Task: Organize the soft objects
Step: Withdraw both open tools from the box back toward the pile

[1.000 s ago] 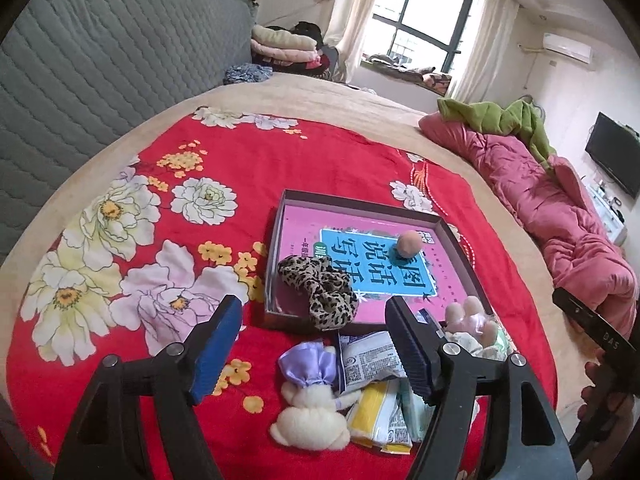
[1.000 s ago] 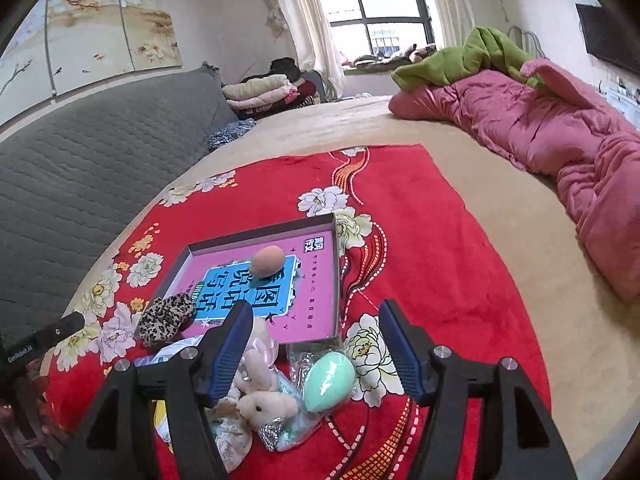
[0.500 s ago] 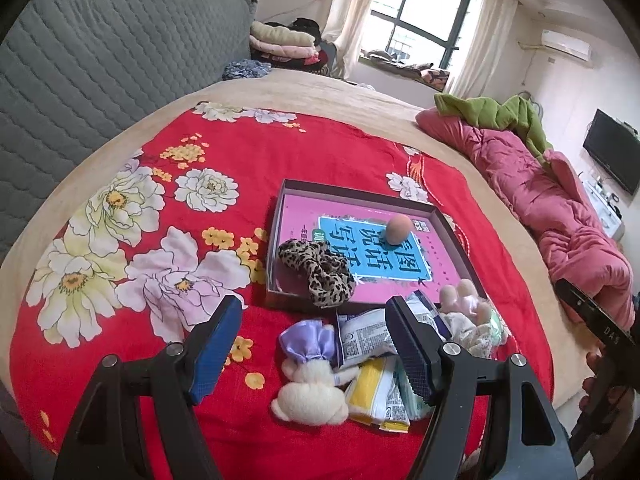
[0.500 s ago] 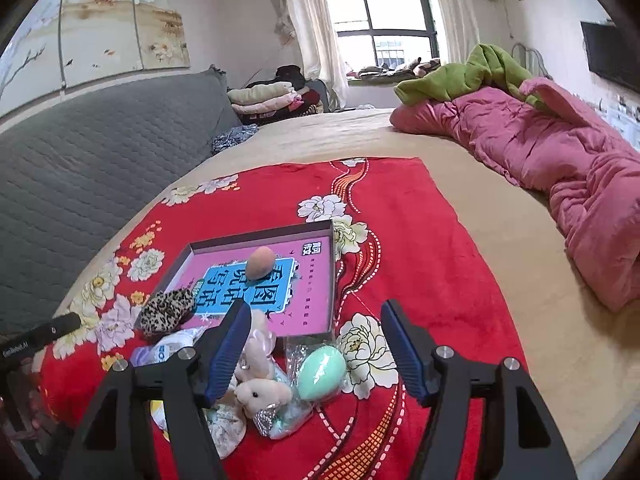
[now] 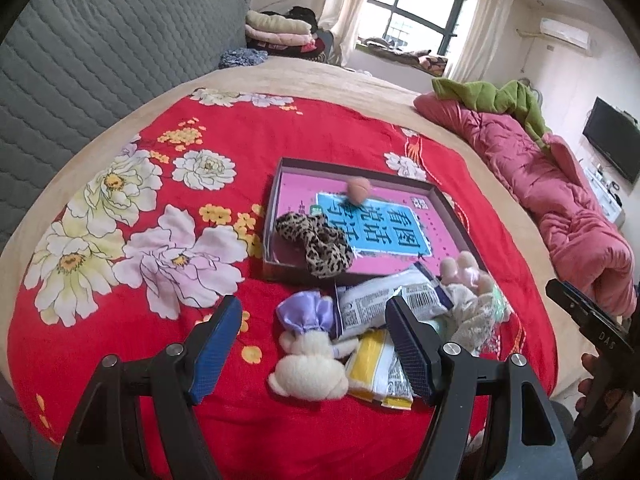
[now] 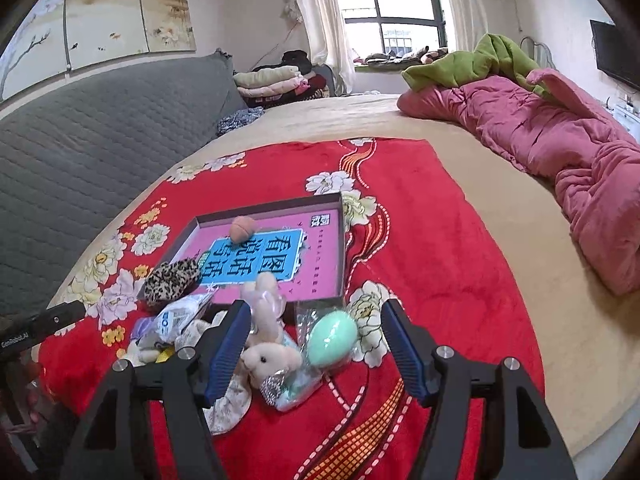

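Note:
A shallow pink-lined box point(image 5: 450, 207) point(image 6: 335, 216) lies on the red flowered blanket. In it are a leopard scrunchie point(image 5: 316, 238) point(image 6: 172, 280) draped over the near wall and a peach sponge point(image 5: 359, 191) point(image 6: 242, 229). In front of the box lie a cream plush with a purple bow point(image 5: 310, 354), snack packets point(image 5: 394, 300), a pink plush rabbit point(image 6: 269, 344) and a mint egg sponge in a clear bag point(image 6: 333, 338). My left gripper point(image 5: 314, 350) is open above the cream plush. My right gripper point(image 6: 316, 350) is open above the rabbit and egg.
A grey quilted headboard point(image 5: 88, 52) runs along the left. A pink quilt point(image 6: 552, 160) with a green blanket point(image 6: 480, 58) lies at the right. Folded clothes point(image 5: 276, 28) are stacked at the far end. The blanket's near edge drops off the bed.
Both grippers have pulled back and risen slightly, so the box and the pile look smaller and further off. Both stay open. No object has moved.

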The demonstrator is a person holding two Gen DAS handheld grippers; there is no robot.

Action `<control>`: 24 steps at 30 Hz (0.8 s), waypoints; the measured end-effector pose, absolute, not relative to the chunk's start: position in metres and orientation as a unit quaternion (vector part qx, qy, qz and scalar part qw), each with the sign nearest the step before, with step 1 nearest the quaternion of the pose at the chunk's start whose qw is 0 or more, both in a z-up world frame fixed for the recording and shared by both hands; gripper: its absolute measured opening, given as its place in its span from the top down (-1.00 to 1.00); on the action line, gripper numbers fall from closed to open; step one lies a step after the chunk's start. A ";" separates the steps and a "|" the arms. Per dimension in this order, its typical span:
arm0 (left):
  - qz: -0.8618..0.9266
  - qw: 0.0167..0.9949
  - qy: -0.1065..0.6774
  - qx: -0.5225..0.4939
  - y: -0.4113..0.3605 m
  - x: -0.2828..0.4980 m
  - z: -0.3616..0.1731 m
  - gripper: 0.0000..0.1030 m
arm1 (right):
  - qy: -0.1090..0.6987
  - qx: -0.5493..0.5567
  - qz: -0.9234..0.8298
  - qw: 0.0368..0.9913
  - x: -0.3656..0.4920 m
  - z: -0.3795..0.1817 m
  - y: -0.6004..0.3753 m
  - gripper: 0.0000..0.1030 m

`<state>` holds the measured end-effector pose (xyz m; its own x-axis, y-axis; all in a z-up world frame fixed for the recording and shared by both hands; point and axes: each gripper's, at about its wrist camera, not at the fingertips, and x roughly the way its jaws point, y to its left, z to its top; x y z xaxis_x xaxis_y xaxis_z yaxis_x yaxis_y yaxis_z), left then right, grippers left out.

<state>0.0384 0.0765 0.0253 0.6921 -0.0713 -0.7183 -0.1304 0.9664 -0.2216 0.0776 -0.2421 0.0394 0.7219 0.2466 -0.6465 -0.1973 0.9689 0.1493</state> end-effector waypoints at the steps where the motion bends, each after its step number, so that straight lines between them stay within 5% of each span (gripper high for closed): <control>1: 0.015 0.910 0.393 -0.129 0.075 0.037 0.024 -0.47 | 0.354 0.034 0.121 0.927 0.077 0.038 -0.241 -0.30; 24: 0.005 0.892 0.438 -0.111 0.058 0.042 -0.008 -0.47 | 0.392 0.031 0.139 0.909 0.072 0.007 -0.231 -0.30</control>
